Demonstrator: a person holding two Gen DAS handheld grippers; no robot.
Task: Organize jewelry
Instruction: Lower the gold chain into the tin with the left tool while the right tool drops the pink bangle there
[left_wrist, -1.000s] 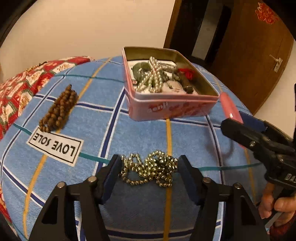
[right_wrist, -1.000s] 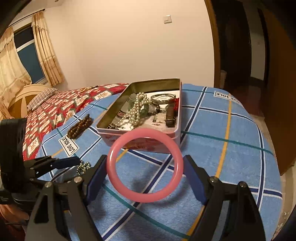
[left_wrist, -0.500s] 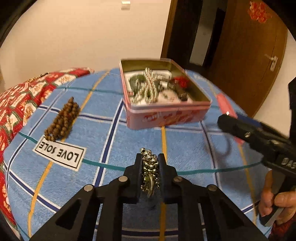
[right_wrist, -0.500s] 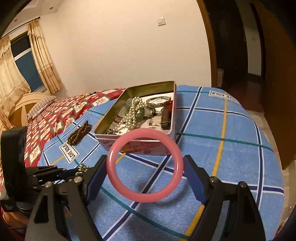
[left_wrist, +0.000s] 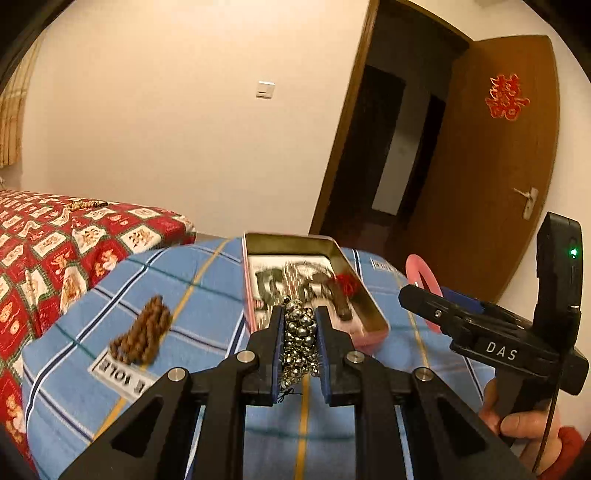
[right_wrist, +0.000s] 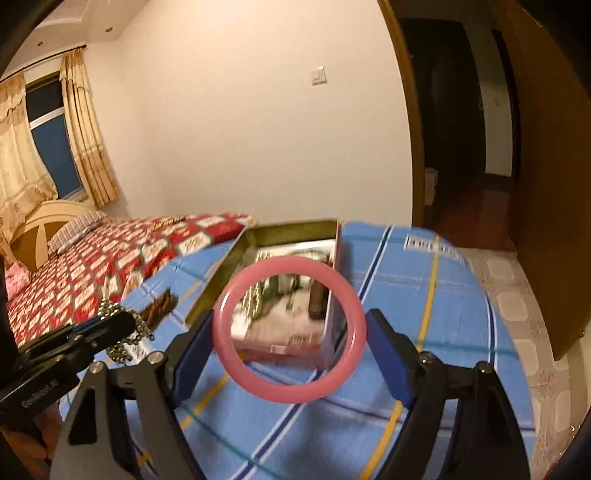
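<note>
Jewelry tin (left_wrist: 364, 295) is seen on blue plaid bedspread (left_wrist: 207, 280); silver bead chain (left_wrist: 300, 334) is clamped by left gripper (left_wrist: 300, 332), pink bangle (right_wrist: 290, 328) is pinched across wide-set right gripper (right_wrist: 291, 334), wooden door (left_wrist: 491, 155) beyond the tin.

The open rectangular pink metal tin (left_wrist: 364, 334) is sitting on the blue checked bedspread (left_wrist: 207, 266) toward its far edge, the coiled brown wooden bead string (left_wrist: 142, 332) lying to its left.

Cream wall (right_wrist: 240, 147), open brown door (left_wrist: 491, 166), curtained window (right_wrist: 51, 147), tiled floor (right_wrist: 517, 295).
</note>
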